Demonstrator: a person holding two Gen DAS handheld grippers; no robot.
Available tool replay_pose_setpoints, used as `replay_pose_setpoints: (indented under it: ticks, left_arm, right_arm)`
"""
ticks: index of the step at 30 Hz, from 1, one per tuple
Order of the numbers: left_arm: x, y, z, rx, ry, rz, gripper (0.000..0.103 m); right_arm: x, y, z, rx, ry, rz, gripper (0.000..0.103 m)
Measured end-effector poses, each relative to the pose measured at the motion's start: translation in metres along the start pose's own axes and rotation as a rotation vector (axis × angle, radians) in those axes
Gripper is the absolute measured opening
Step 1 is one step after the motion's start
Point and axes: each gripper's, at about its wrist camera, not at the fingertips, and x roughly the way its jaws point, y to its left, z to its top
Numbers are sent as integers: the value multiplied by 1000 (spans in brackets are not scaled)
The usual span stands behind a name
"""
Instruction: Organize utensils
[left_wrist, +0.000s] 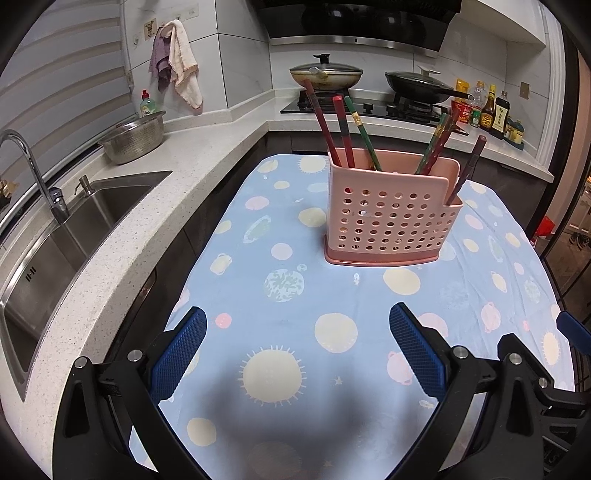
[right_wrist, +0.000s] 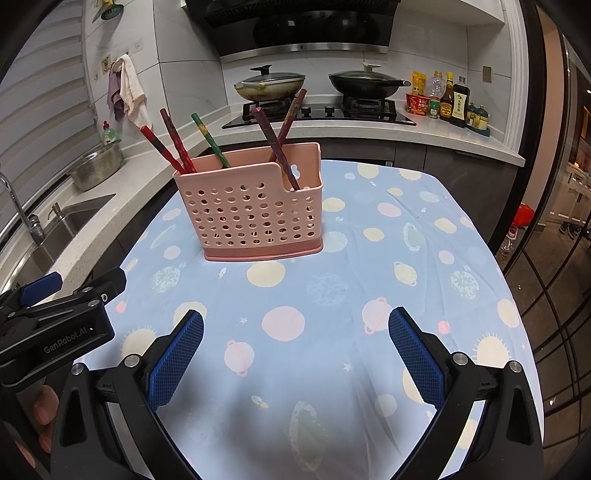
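Observation:
A pink perforated utensil holder (left_wrist: 391, 214) (right_wrist: 258, 206) stands upright on the blue patterned tablecloth (left_wrist: 295, 295) (right_wrist: 332, 280). Several red and green chopsticks (left_wrist: 341, 129) (right_wrist: 173, 142) lean inside it, some in the left part, some in the right. My left gripper (left_wrist: 297, 321) is open above the near cloth, well short of the holder, nothing between its blue pads. My right gripper (right_wrist: 295, 325) is open too, empty, at the same distance. The left gripper's body (right_wrist: 55, 317) shows at the left edge of the right wrist view, with a person's fingers under it.
A steel sink (left_wrist: 66, 229) with a tap and a metal colander (left_wrist: 133, 138) are on the white counter to the left. Two lidded pans (left_wrist: 325, 75) (right_wrist: 365, 83) sit on the stove behind. Sauce bottles (right_wrist: 448, 99) stand at the back right. A glass door is on the right.

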Motion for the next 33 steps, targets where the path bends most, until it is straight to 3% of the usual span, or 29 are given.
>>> replay_pose_setpoints:
  ticks: [33]
  left_arm:
    - [4,4,-3,-18,16,6,95]
  right_arm:
    - [1,1,-1,2,5,2,97]
